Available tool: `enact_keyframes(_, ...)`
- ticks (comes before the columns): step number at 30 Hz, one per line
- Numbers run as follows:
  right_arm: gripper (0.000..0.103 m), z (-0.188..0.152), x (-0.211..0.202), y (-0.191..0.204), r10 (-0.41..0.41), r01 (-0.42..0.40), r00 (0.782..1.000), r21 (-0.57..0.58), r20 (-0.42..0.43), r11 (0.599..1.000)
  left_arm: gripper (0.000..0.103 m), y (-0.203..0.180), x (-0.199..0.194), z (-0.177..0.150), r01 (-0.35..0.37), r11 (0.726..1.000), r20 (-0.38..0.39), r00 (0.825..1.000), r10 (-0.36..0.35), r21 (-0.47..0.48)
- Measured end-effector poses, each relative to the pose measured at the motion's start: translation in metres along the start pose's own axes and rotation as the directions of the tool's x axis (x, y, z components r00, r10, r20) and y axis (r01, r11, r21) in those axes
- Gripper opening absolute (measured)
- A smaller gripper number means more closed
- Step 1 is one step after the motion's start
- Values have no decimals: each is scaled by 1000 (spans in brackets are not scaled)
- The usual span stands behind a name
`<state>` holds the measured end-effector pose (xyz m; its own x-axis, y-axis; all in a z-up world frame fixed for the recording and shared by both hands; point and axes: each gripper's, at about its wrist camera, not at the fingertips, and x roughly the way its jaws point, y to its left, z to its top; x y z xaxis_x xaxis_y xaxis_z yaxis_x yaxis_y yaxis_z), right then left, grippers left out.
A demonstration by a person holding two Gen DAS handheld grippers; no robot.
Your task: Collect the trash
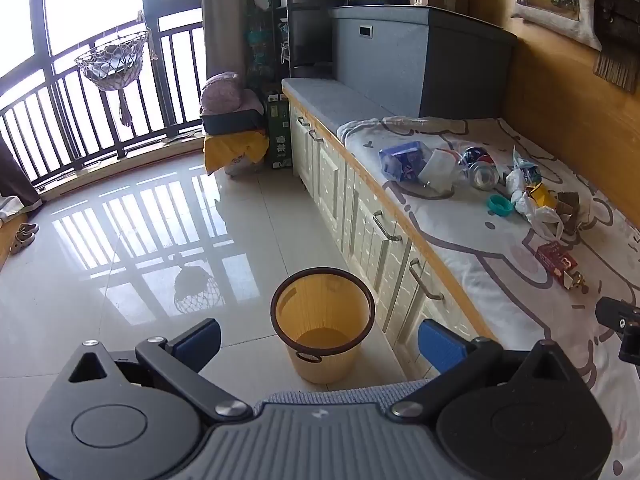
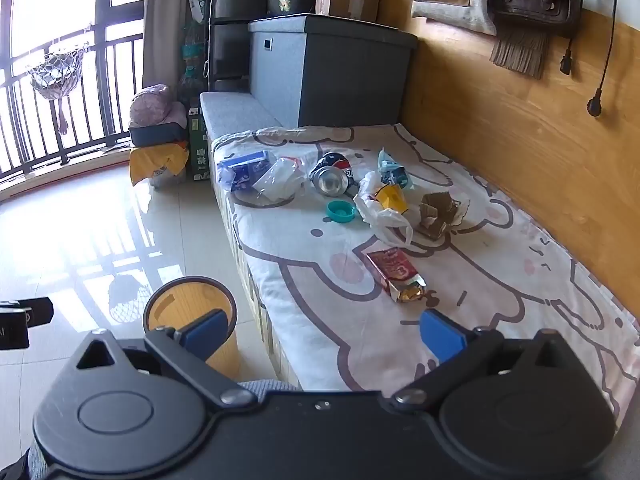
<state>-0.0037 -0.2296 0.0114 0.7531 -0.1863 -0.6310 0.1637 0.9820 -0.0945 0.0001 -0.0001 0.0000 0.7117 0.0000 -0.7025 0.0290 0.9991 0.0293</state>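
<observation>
- Long bench with a cartoon-print sheet (image 2: 460, 264) runs along a wood-panelled wall (image 2: 520, 128); glossy tiled floor (image 1: 140, 240), balcony railing (image 1: 80, 120) behind.
- Trash sits mid-sheet: blue packet (image 2: 244, 170), clear bag (image 2: 280, 180), crushed can (image 2: 332, 178), teal lid (image 2: 341, 211), white plastic bag (image 2: 380, 208), cardboard scrap (image 2: 438, 212).
- Red carton (image 2: 396, 274) lies flat nearest the camera, long axis running toward it, torn end closest.
- Yellow bin (image 1: 322, 322) stands upright on the floor beside the bench drawers (image 1: 380, 232).
- Left gripper (image 1: 320, 342) and right gripper (image 2: 324, 332) both spread wide, nothing in them.
</observation>
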Motion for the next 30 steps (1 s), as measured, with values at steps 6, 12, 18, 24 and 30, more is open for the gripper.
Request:
enact_keyframes(6,103,1,-2,-1,7,-7,1000,7,0,1000,103,0,0,0,6,1000,3,1000,-6,-2)
enact_keyframes(12,103,2,-3,-1,8,-8,1000,6,1,1000,103,1,-2,9,5,1000,5,1000,-5,-1)
enact_keyframes(18,103,3,-4,-1,7,-7,1000,6,4,1000,103,0,-3,7,3,1000,10,1000,-3,2)
enact_keyframes(24,103,3,-4,-1,6,-6,1000,6,6,1000,103,0,-2,5,3,1000,13,1000,-3,2)
enact_keyframes(30,103,3,-5,-1,5,-5,1000,5,7,1000,103,0,-2,4,2,1000,14,1000,-2,2)
